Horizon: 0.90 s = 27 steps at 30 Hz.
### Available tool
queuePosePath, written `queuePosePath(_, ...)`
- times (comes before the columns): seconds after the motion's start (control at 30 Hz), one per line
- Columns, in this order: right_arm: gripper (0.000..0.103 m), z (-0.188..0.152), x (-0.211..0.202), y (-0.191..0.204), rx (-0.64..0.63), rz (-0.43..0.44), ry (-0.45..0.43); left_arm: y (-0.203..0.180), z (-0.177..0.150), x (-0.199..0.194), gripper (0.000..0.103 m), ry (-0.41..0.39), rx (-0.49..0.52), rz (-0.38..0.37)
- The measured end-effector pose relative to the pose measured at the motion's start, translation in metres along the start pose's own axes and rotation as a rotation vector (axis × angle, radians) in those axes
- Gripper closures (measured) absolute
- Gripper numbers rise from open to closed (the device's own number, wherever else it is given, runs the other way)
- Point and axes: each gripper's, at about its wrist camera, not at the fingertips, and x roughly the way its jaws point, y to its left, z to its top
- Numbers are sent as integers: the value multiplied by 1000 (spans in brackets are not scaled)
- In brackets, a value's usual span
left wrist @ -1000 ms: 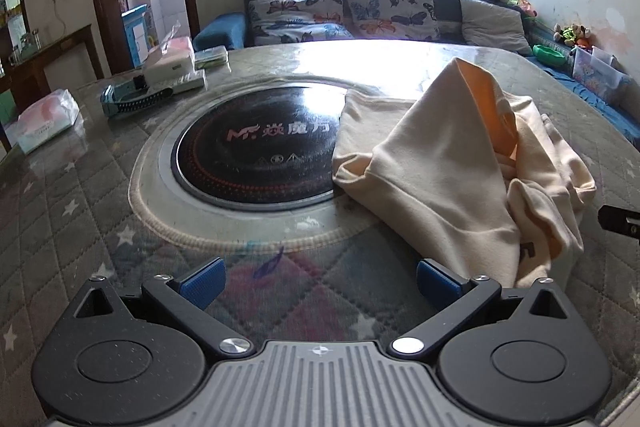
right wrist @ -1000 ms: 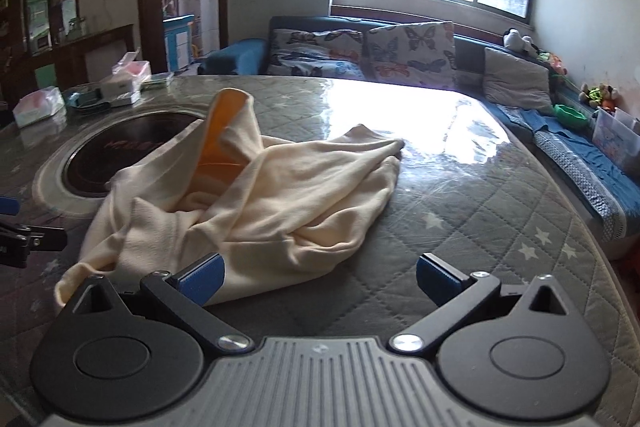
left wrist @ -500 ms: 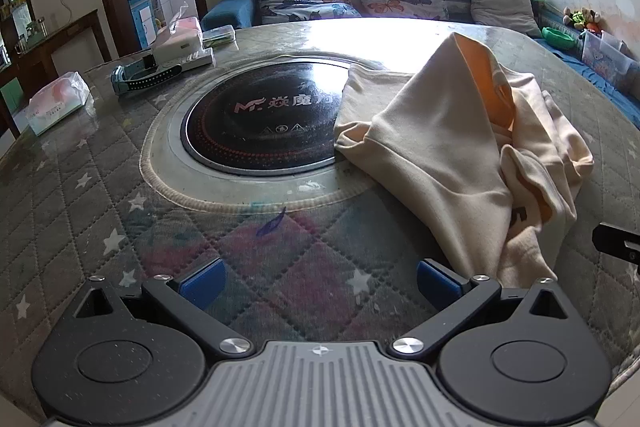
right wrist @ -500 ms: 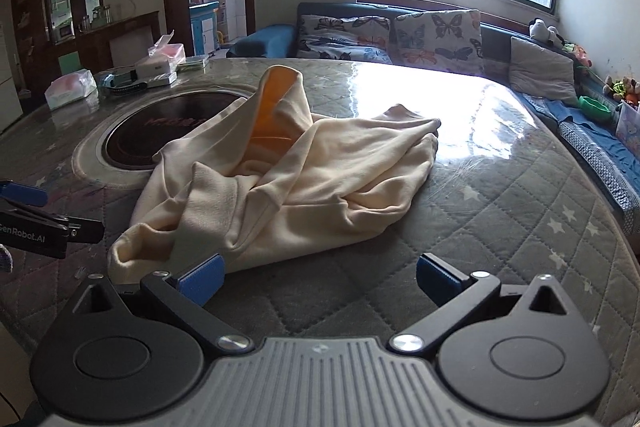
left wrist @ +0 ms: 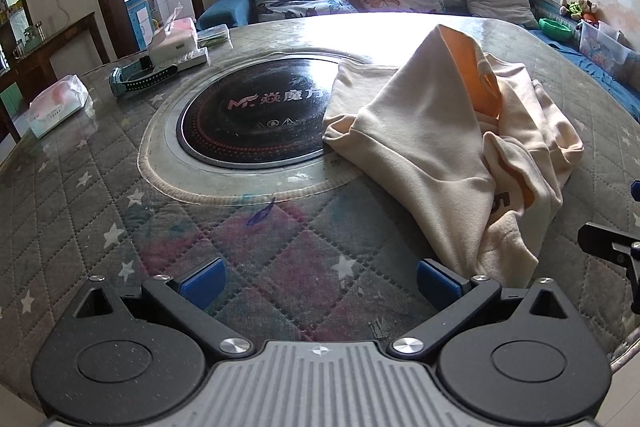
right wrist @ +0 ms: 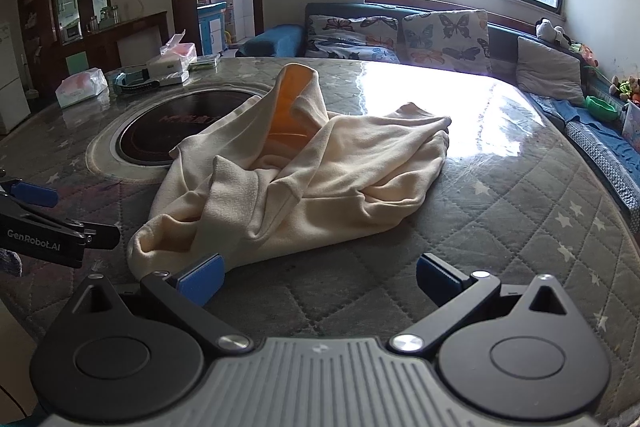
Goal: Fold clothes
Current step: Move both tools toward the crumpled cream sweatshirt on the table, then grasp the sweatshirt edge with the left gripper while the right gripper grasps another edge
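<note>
Quilted table (left wrist: pixel 120 227), crumpled cream hoodie (right wrist: pixel 304 183), both hand-held grippers w/ fingers apart, empty

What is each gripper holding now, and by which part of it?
Nothing is held. The left gripper and right gripper are both open, short of the crumpled cream garment on the table.

Home living room, sofa (right wrist: pixel 400 31) (butterfly cushions)

Matte black left gripper (left wrist: pixel 318 279) and right gripper (right wrist: pixel 318 277), alike: blue rectangular fingertip pads (left wrist: pixel 202 281), angled black linkage arms with silver screws, round housings, grey ribbed centre plate. White "GenRobot.AI" lettering along one finger's side.
</note>
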Motion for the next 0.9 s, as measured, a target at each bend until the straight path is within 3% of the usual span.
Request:
queuePosePath(0.5, 0, 9, 5, 8, -43, 14, -6, -2, 12, -2, 0, -28, 25, -8)
queuePosePath(0.9, 6, 28, 14, -2, -21, 20, -23, -13, 47, 2, 1, -136, 96, -57)
